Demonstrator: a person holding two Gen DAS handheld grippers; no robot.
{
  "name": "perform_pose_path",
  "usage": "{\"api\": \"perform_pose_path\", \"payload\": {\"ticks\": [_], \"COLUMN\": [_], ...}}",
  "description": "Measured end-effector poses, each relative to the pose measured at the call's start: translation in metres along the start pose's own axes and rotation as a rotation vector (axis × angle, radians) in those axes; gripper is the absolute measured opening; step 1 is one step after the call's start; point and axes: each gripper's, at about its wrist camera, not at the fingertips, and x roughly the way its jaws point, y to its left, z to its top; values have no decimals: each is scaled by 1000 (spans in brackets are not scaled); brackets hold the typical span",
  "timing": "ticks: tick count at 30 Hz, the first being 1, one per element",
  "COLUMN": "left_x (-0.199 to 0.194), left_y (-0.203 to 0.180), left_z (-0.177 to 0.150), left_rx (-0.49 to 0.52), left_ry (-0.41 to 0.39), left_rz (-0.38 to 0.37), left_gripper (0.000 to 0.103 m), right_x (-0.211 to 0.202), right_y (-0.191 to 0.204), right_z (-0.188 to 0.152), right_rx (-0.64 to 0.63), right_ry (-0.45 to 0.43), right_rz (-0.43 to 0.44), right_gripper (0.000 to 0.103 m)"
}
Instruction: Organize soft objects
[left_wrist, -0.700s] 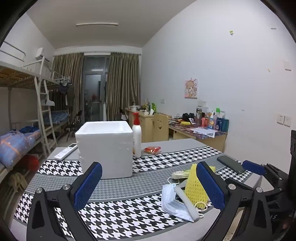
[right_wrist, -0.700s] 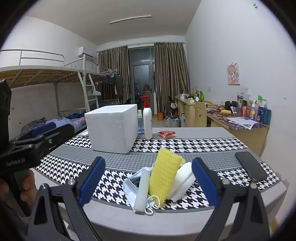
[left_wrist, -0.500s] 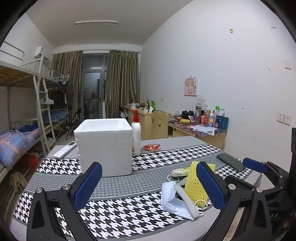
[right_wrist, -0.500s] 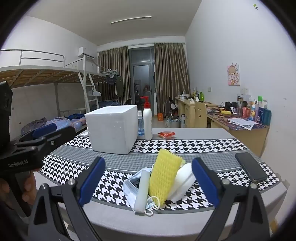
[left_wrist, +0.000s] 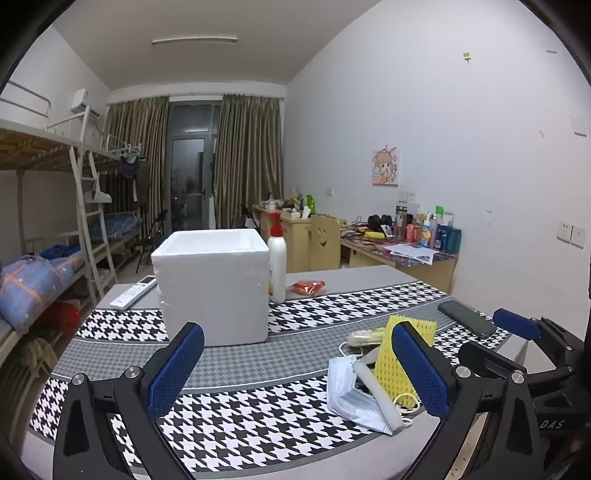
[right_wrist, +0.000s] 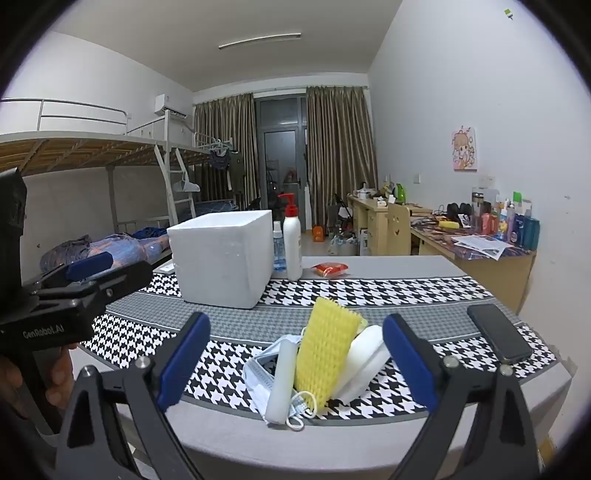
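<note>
A pile of soft things lies near the table's front edge: a yellow foam net (right_wrist: 325, 350) (left_wrist: 397, 365), a white foam tube (right_wrist: 282, 380) (left_wrist: 376, 393), a pale blue face mask (right_wrist: 258, 369) (left_wrist: 345, 387) and a white foam block (right_wrist: 365, 352). A white foam box (left_wrist: 214, 288) (right_wrist: 223, 258) stands open-topped further back. My right gripper (right_wrist: 295, 363) is open, hovering just in front of the pile. My left gripper (left_wrist: 297, 373) is open and empty, left of the pile. Each gripper shows at the other view's edge.
A pump bottle (left_wrist: 277, 264) and a small spray bottle (right_wrist: 279, 245) stand beside the box. A red packet (left_wrist: 307, 287), a black phone (right_wrist: 498, 332) (left_wrist: 466, 318) and a white remote (left_wrist: 133, 292) lie on the houndstooth cloth (left_wrist: 221, 424). Bunk bed left, desks right.
Both views have shifted only slightly; the left gripper drifted a little. Both grippers stay open and the pile has not moved.
</note>
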Motion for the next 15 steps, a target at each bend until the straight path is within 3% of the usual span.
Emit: {"api": "perform_pose_path", "payload": {"ticks": [15], "left_x": [1], "left_y": [1], "left_z": [-1], "left_rx": [0], "left_ry": [6], "left_rz": [15], "left_gripper": [102], "right_x": [-1], "right_y": [-3], "right_z": [0], "right_rx": [6], "right_ry": [-9], "right_rz": [-2], "right_gripper": [96]}}
